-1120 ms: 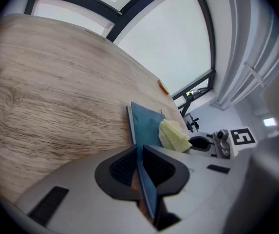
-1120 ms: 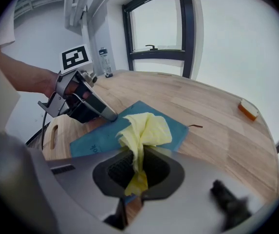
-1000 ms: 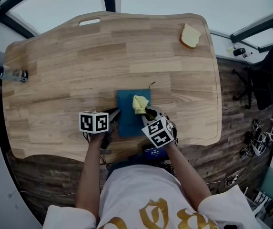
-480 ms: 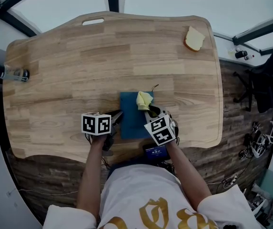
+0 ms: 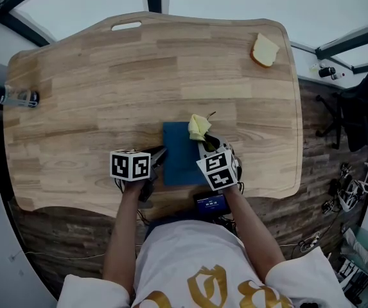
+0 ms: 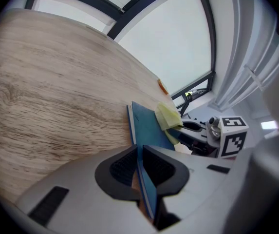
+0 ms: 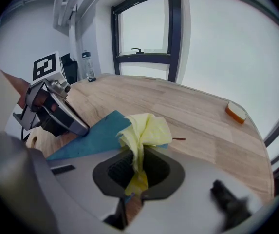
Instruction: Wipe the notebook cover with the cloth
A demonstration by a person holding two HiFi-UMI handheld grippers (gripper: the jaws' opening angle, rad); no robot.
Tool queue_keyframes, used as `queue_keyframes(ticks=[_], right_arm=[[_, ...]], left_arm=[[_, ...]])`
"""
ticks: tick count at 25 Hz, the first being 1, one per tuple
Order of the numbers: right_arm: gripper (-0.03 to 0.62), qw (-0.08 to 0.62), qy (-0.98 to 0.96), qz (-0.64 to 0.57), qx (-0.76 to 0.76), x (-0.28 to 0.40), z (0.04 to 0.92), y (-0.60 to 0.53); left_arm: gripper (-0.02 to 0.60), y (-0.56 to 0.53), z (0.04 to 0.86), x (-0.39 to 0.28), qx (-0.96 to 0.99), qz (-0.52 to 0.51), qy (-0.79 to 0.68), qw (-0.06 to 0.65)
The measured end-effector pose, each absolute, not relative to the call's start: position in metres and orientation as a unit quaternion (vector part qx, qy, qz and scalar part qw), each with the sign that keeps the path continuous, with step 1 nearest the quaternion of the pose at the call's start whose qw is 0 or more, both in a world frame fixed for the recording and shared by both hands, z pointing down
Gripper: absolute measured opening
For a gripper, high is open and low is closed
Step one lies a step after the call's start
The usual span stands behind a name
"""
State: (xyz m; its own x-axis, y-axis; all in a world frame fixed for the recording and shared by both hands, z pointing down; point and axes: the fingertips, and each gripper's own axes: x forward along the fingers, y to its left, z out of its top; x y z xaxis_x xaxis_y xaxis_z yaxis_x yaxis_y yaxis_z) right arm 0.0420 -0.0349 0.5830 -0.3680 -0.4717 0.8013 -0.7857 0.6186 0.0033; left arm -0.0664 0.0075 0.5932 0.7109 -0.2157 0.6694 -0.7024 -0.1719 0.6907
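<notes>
1. Seen from the head view, a blue notebook (image 5: 180, 156) lies flat near the front edge of the wooden table (image 5: 106, 76), between the two grippers.
   - The left gripper (image 5: 160, 154) meets the notebook's left edge.
   - The right gripper (image 5: 207, 144) is over its right side, with a crumpled yellow cloth (image 5: 198, 128) at its tips. The cloth rests on the cover's far right corner.
   - A thin dark ribbon (image 5: 207, 115) sticks out past that corner.
   - A bread-like slice (image 5: 262, 50) sits at the table's far right corner, and a bottle (image 5: 13, 97) lies at the far left edge. Both are well apart from the notebook.

2. Next, the left gripper view.
   - The left gripper's (image 6: 139, 152) two dark pads are pressed together on the notebook's (image 6: 146, 128) near edge, clamped on the cover and on the pale pages under it.
   - Further along the cover sits the cloth (image 6: 167, 117).
   - The right gripper's marker cube (image 6: 232, 136) shows just behind the cloth.

3. Lastly, the right gripper view.
   - The right gripper's (image 7: 138, 162) pads are closed on the cloth (image 7: 146, 130). It is pinched in a narrow strip between them and bunches out above the tips.
   - The bunched part is touching the blue cover (image 7: 95, 135).
   - The left gripper (image 7: 81, 128) bites the notebook's opposite edge.
   - The ribbon (image 7: 179, 139) lies on the wood just beside the cloth, and the slice (image 7: 235, 112) is far off to the right.
</notes>
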Motion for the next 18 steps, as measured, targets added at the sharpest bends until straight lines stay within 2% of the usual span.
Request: queue_keyframes(ticks=[18], right_arm=[[0.040, 0.399, -0.799, 0.201, 0.402, 0.0402, 0.5830, -0.0425]], left_arm=[[0.044, 0.0073, 0.5925, -0.0649, 0.741, 0.228, -0.310, 0.550]])
